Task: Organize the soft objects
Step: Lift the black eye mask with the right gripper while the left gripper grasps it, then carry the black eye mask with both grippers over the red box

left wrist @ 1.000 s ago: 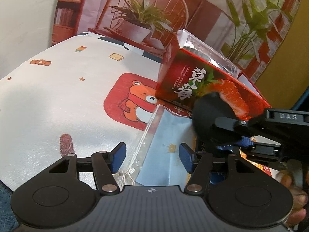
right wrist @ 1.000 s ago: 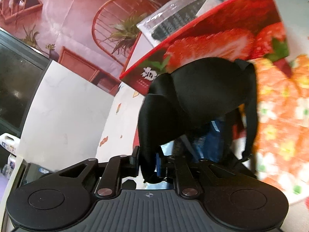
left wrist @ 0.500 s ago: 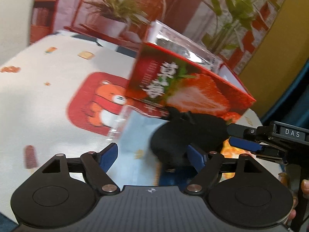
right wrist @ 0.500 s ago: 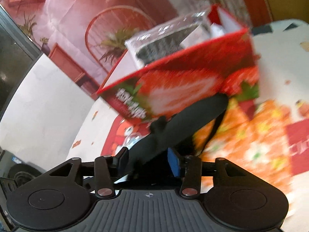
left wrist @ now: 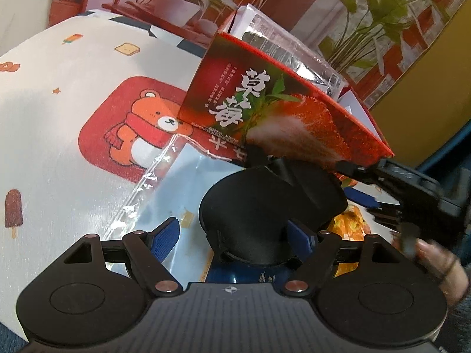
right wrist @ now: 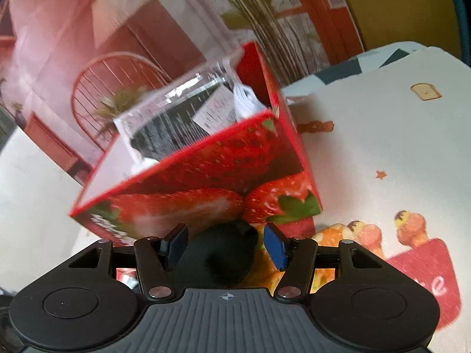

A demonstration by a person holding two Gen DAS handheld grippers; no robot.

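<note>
A black soft padded item (left wrist: pixel 265 206) lies on the table in front of a red strawberry box (left wrist: pixel 265 108). My left gripper (left wrist: pixel 235 235) is open, its blue pads on either side of the black item's near edge. My right gripper (right wrist: pixel 223 247) is open just above the same black item (right wrist: pixel 220 256), which it no longer holds; it shows in the left wrist view (left wrist: pixel 412 188) at the right. The box (right wrist: pixel 206 182) holds a clear bag with dark fabric (right wrist: pixel 176 123). A clear bag with light blue cloth (left wrist: pixel 182 188) lies under the black item.
A cartoon-print tablecloth (left wrist: pixel 59 135) covers the table. A dark blue flat packet (left wrist: pixel 253 273) lies under the black item near my left gripper. A potted plant (left wrist: pixel 182 3) and a chair stand behind the table.
My right gripper opened and let go of the black item, then pulled back. The black item now lies on the table. My left gripper moved right, so the item sits between its pads.
</note>
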